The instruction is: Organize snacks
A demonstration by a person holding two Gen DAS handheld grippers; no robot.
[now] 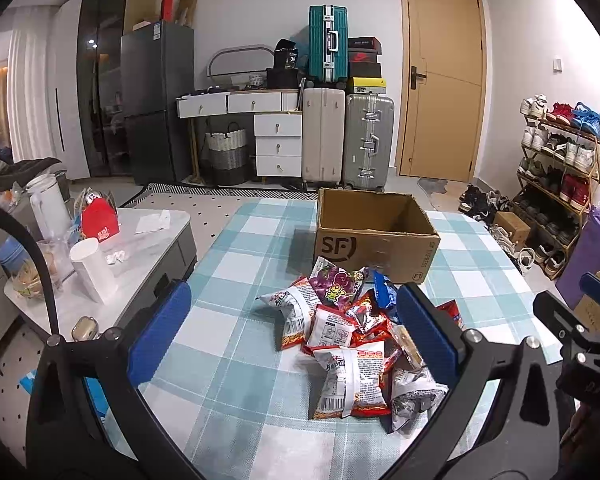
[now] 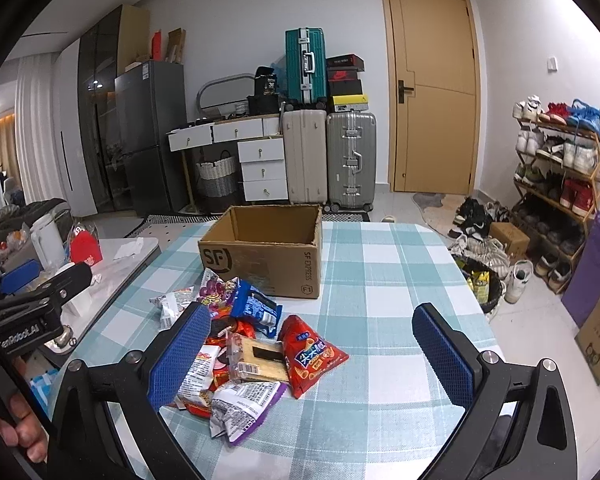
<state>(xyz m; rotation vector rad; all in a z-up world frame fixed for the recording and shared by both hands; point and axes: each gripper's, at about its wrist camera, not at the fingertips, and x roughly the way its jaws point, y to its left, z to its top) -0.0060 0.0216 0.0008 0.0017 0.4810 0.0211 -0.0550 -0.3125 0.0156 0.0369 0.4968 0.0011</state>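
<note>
A pile of snack packets point(image 1: 348, 336) lies on the checked tablecloth in front of an open, empty cardboard SF box point(image 1: 374, 236). My left gripper point(image 1: 296, 328) is open and empty, above the table just before the pile. In the right wrist view the pile point(image 2: 240, 344) sits lower left, with a red triangular packet point(image 2: 310, 354) at its right edge and the box point(image 2: 266, 250) behind it. My right gripper point(image 2: 314, 348) is open and empty, its left finger over the pile. Each gripper shows at the edge of the other's view.
A low side table point(image 1: 148, 240) with a kettle, cups and a red carton stands left of the table. A shoe rack point(image 2: 560, 184), loose shoes and a bin point(image 2: 486, 286) are on the right. Suitcases and drawers stand against the far wall.
</note>
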